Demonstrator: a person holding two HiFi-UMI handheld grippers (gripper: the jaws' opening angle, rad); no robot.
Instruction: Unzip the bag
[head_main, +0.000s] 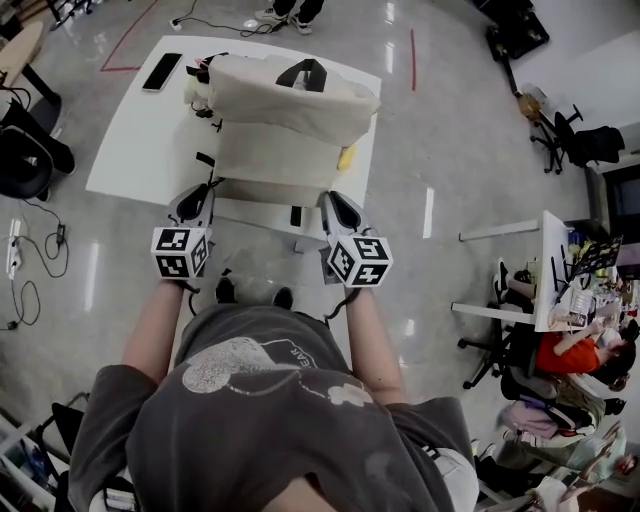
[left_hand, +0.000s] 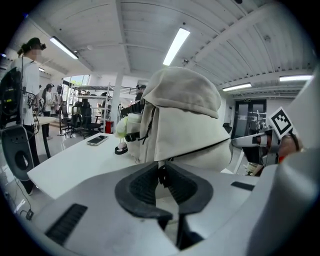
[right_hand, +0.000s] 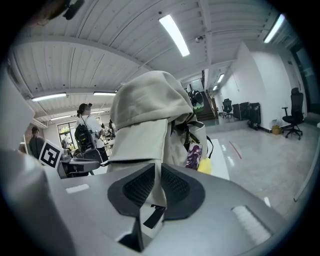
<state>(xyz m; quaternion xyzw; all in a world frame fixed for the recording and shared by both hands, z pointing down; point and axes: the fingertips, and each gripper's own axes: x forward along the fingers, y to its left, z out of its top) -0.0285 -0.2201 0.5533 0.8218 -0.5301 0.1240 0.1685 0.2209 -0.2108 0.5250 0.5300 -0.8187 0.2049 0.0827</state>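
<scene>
Your left gripper (left_hand: 161, 167) sits at the near left corner of the backpack (head_main: 280, 110). Its fingers (left_hand: 142, 185) are drawn almost together, with only a narrow slit between the pads. They pinch a small dark zipper pull (left_hand: 161, 176) at their tips. From that pull, a dark zipper line (left_hand: 202, 149) runs off to the right across the cream fabric.

Your right gripper (right_hand: 156, 172) sits at the near right corner of the same backpack. Its fingers (right_hand: 175, 187) are pressed onto a fold of the backpack's cream fabric, which passes straight down between the pads. A short black strap tab (right_hand: 152, 217) hangs from the fold just below them.

The backpack lies on the white tabletop (head_main: 140, 140). Its near end reaches the tabletop's near edge, and its black carry handle (head_main: 305, 72) is at the far end. In the left gripper view the zipper line reads as one thin closed seam, and no view shows the inside of the backpack.

Outside the backpack, on its right side, hang a purple picture tag (right_hand: 192, 155) and a yellow charm (right_hand: 204, 165). At its far left corner, a pale plush toy (left_hand: 122, 127) rests against it on the tabletop.

A smartphone (head_main: 162, 71) lies flat at the far left of the tabletop, well apart from both grippers.
</scene>
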